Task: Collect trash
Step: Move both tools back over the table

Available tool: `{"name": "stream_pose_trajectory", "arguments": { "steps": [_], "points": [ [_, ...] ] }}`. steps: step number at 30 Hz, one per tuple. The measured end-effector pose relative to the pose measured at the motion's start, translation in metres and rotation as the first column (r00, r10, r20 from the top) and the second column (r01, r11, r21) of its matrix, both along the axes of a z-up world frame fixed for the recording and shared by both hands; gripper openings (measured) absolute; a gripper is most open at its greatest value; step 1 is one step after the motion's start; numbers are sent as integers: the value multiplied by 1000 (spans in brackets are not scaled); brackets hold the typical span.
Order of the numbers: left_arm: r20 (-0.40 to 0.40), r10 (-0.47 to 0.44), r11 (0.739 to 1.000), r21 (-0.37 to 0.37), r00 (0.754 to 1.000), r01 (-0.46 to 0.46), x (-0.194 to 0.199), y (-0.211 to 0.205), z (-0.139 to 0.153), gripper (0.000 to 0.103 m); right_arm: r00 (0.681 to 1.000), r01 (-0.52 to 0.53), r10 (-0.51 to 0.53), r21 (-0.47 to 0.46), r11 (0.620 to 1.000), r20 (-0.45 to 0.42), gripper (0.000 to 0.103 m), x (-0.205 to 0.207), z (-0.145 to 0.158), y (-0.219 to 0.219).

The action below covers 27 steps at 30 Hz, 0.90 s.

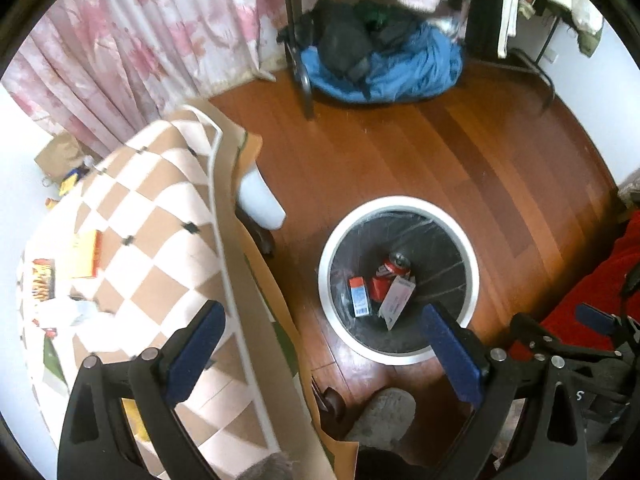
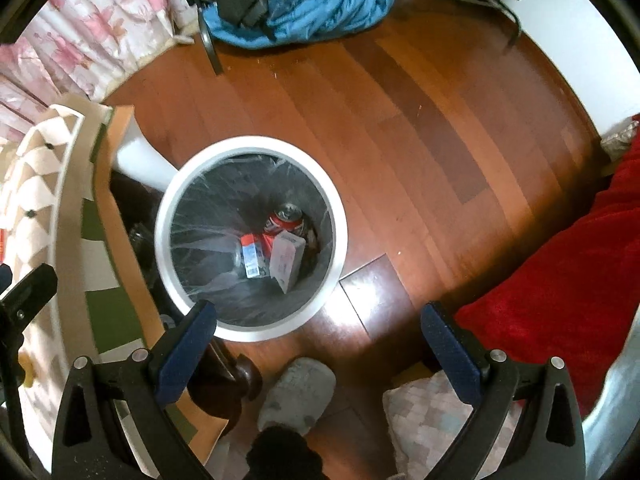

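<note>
Left gripper: jaws spread wide, nothing between the blue pads; it hangs over the table edge and the bin's near rim.
Right gripper: jaws equally wide apart and empty, poised above the floor just past the bin; its tip also shows at the right edge of the left wrist view.
Slipper: grey, on the floor between the right gripper's fingers, near the table leg.
Bin: round, white-rimmed, lined with a clear bag over a dark inside, standing on the floor just beside the table.
Trash in bin: a red can at the far side, a red-and-blue box and a white box leaning against each other at the bottom.
Table: covered with a checked tan-and-white cloth, left of the bin.
Trash on table: a yellow box, a red-and-yellow packet and a crumpled white wrapper, well apart from the bin.
Floor: reddish wood boards.
Blanket: red, at the right.
Clothes: blue and dark heap on the far floor, beside a dark rack leg.
Curtain: pink floral, far left.
</note>
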<state>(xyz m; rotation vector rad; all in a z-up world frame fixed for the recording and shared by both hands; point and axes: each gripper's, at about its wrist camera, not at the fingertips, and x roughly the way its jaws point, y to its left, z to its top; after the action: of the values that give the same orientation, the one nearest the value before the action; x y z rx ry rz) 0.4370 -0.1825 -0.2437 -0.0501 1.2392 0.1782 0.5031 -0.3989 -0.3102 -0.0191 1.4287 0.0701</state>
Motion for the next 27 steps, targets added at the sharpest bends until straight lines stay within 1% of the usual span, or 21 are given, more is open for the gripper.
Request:
{"name": "stream_pose_trajectory", "arguments": {
  "steps": [6, 8, 10, 11, 12, 14, 15, 17, 20, 22, 24, 25, 27],
  "points": [
    [101, 24, 1000, -17, 995, -22, -30, 9, 55, 101, 995, 15, -18, 33, 999, 95, 103, -22, 65, -5],
    [124, 37, 999, -20, 992, -35, -40, 14, 73, 101, 990, 22, -29, 52, 998, 138, 103, -32, 92, -5],
    [149, 56, 998, -9, 987, -55, -54, 22, 94, 101, 984, 29, -42, 75, 997, 174, 103, -42, 117, -3],
    [157, 67, 998, -1, 985, -67, -59, 25, 100, 101, 980, 31, -47, 88, 996, 192, 103, -47, 129, -1],
    [173, 79, 997, 0, 982, -80, -67, 30, 109, 101, 975, 31, -54, 110, 993, 213, 103, -53, 145, 3],
    [204, 109, 994, -15, 973, -108, -82, 46, 123, 101, 971, 21, -54, 142, 990, 233, 103, -63, 163, 10],
    [215, 129, 992, -17, 968, -129, -91, 57, 129, 101, 968, 7, -47, 162, 987, 246, 103, -70, 175, 18],
    [231, 173, 984, -7, 957, -176, -110, 80, 138, 101, 966, -24, -25, 186, 982, 258, 103, -81, 190, 37],
    [237, 237, 968, 24, 942, -250, -139, 115, 143, 101, 965, -89, 33, 205, 975, 259, 103, -99, 202, 77],
    [238, 289, 950, 48, 927, -309, -161, 145, 139, 101, 965, -130, 75, 210, 969, 251, 103, -110, 200, 105],
    [226, 341, 928, 75, 913, -365, -182, 175, 130, 101, 965, -178, 127, 215, 960, 231, 103, -121, 193, 144],
    [208, 362, 918, 87, 909, -386, -193, 190, 123, 101, 964, -193, 145, 215, 957, 222, 103, -126, 188, 157],
    [175, 419, 893, 97, 891, -440, -213, 222, 106, 101, 965, -223, 183, 223, 949, 186, 103, -134, 172, 193]
  ]
}}
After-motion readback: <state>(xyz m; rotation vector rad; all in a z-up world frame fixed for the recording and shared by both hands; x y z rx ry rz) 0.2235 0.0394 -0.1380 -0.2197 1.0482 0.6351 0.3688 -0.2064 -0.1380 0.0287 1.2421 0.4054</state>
